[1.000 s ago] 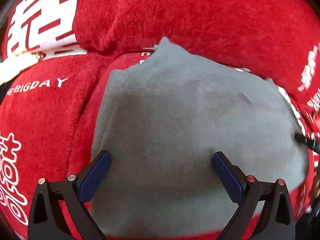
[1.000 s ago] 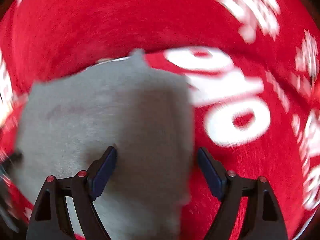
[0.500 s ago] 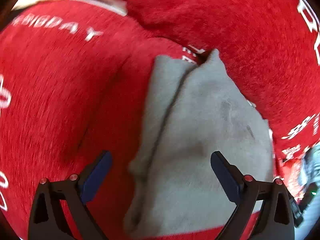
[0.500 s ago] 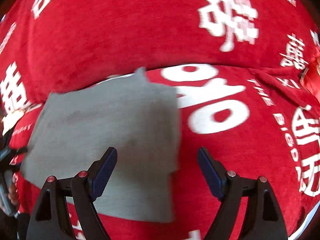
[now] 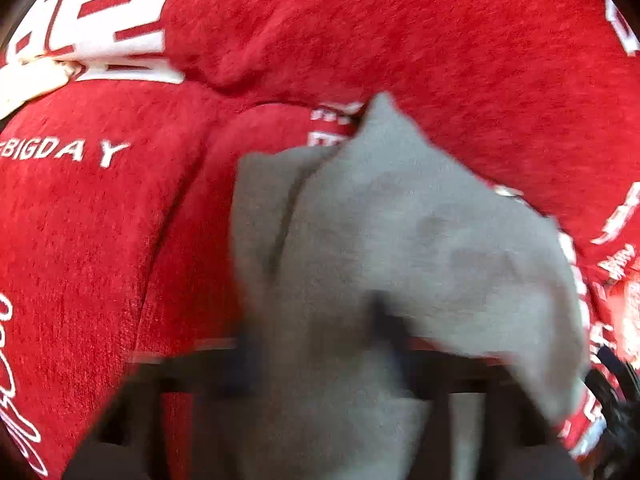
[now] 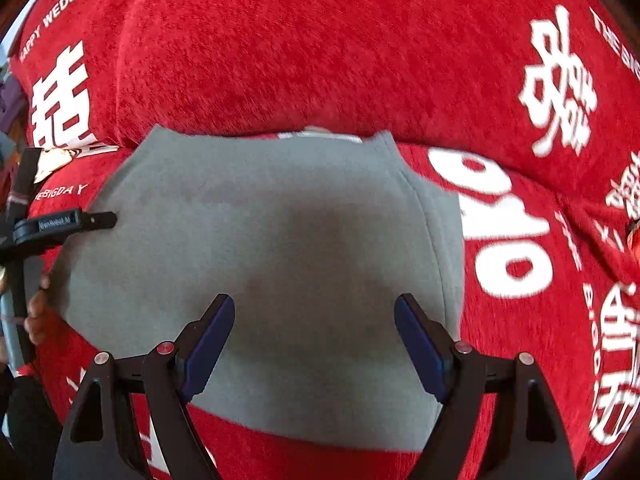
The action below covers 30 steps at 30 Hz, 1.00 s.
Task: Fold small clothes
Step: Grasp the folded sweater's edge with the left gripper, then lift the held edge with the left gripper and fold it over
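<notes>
Red blanket [image 6: 320,60] with white lettering covers everything. Grey garment [image 6: 260,240] lies flat on it. Right claw [image 6: 314,344] hangs spread above it, nothing gripped. Left claw [image 5: 316,344], blurry, has just been closing, cloth bunched between its jaws.

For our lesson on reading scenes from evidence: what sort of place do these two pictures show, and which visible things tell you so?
Probably a home, on a sofa or bed. A plush red cover printed with "HAPPY WEDDING" drapes over cushion-like humps, and a small grey garment lies spread on it for folding.
</notes>
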Available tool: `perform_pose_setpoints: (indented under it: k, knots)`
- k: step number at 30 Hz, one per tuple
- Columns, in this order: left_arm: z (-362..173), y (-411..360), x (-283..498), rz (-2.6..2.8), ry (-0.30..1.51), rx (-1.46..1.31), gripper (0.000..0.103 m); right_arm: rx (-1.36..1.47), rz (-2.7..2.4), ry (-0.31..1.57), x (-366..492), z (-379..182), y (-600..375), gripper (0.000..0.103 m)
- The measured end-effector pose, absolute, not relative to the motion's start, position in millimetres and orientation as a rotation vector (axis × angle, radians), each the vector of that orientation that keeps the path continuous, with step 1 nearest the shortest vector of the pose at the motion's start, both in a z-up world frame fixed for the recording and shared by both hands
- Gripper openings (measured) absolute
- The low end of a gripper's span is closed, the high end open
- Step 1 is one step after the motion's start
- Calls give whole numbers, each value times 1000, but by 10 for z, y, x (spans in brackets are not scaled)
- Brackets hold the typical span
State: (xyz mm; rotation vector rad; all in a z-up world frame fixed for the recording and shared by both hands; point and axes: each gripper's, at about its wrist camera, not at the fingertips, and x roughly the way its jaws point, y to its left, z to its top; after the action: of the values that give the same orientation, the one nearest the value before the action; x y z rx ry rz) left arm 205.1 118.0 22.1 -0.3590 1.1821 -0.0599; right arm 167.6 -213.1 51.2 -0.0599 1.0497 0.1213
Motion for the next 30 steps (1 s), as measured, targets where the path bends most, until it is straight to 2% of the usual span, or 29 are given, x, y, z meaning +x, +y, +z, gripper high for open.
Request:
perform_pose_setpoints:
  k: [7,11,12,15,19,22,25,28,30]
  knots:
    - [512,1098,1969,-59,1161,-334,21,-81,115,1097,2157,360,-1757,84]
    - [610,1135,1995,-59,1175,-363,21,-115,129,1185,2439,56,-1484,85]
    - [606,1139,2005,-53,1181,-360,21,-156,112,1165,2449,4,-1429,91]
    - [573,1107,2019,-35,1197,-361,21,-159,40,1095,2455,-47,-1413,102]
    - [628,1024,2011,-26,1192,-324,21,-61,24,1168,2557,9,-1517,102]
    - [649,970,2006,-16,1194,-301,21,61,18,1136,2598,128,-1580,102]
    - [644,957,2017,-5,1199,-296,21,-17,-44,1201,2744,-72,-1473,102]
    - [679,947,2013,-4,1200,-304,21,-113,-47,1129,2733,-128,-1365,103]
    - [713,910,2004,-1,1200,-284,21,-97,-35,1171,2760,-86,-1413,103]
